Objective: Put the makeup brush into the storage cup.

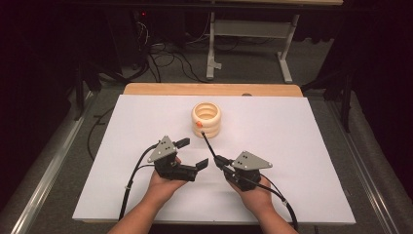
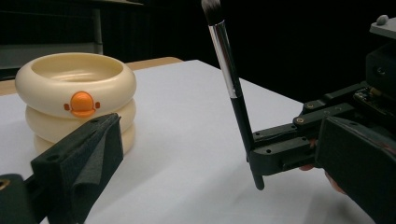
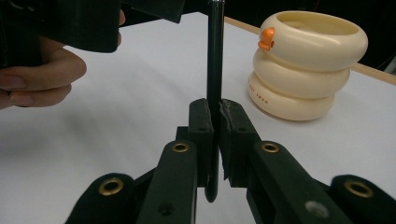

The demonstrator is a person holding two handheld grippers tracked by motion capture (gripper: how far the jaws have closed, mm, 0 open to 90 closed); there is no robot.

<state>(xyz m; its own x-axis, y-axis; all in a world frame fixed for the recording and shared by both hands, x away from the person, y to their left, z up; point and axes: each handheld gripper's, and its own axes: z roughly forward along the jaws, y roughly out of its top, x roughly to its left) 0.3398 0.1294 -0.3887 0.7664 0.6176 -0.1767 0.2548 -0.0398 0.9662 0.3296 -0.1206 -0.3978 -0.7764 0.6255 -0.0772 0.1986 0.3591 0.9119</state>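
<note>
A cream holder point(image 1: 206, 118) made of three stacked rings, with an orange beak on its side, stands upright on the white board point(image 1: 292, 146). My right gripper point(image 1: 217, 160) is shut on the black handle of a makeup brush point(image 1: 208, 145), whose bristle end points up toward the holder. In the right gripper view the pads point(image 3: 201, 126) clamp the handle point(image 3: 215, 56), with the holder point(image 3: 306, 65) beyond at the right. My left gripper point(image 1: 192, 152) stands open and empty just left of the brush. Its near pad point(image 2: 79, 163) sits in front of the holder point(image 2: 77, 93), beside the brush point(image 2: 231, 88).
The board lies on a wooden table whose far edge point(image 1: 214, 89) shows behind it. Beyond are a white frame's legs point(image 1: 212, 53) and cables on the floor. A hand point(image 3: 42, 74) holding the left gripper is close at the upper left of the right gripper view.
</note>
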